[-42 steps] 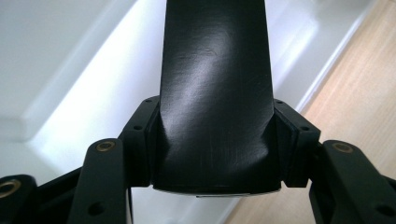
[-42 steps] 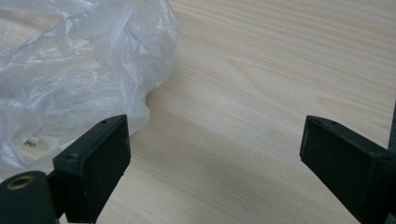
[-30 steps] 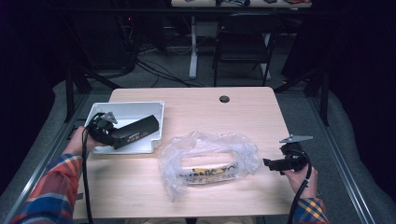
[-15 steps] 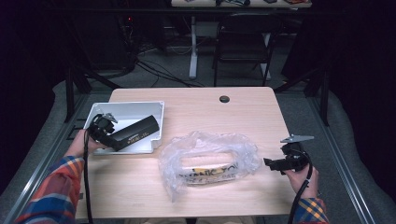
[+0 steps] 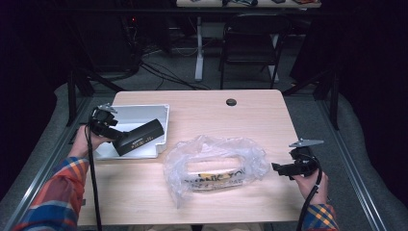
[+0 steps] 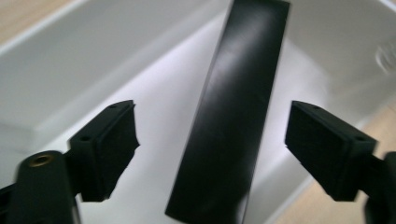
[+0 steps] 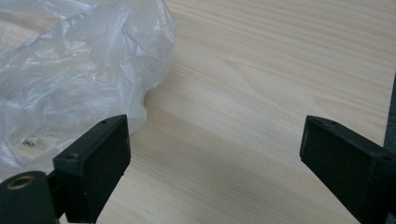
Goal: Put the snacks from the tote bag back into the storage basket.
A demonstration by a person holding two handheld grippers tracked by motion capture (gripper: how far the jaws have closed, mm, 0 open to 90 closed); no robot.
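The left gripper (image 6: 212,154) jaws have just opened off the black box (image 6: 236,112), now freed in the white tray (image 5: 137,117).

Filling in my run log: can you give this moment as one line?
left tool: open, jaws just opening, astride black box in white bin | right tool: open, beside plastic bag

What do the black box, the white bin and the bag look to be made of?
Black box: probably coated cardboard or plastic; smooth, satin, with a soft sheen along its face. White bin: looks like moulded plastic, with matte, even walls and rounded corners. Bag: thin clear plastic film, crinkled and glossy, with printing visible through it.
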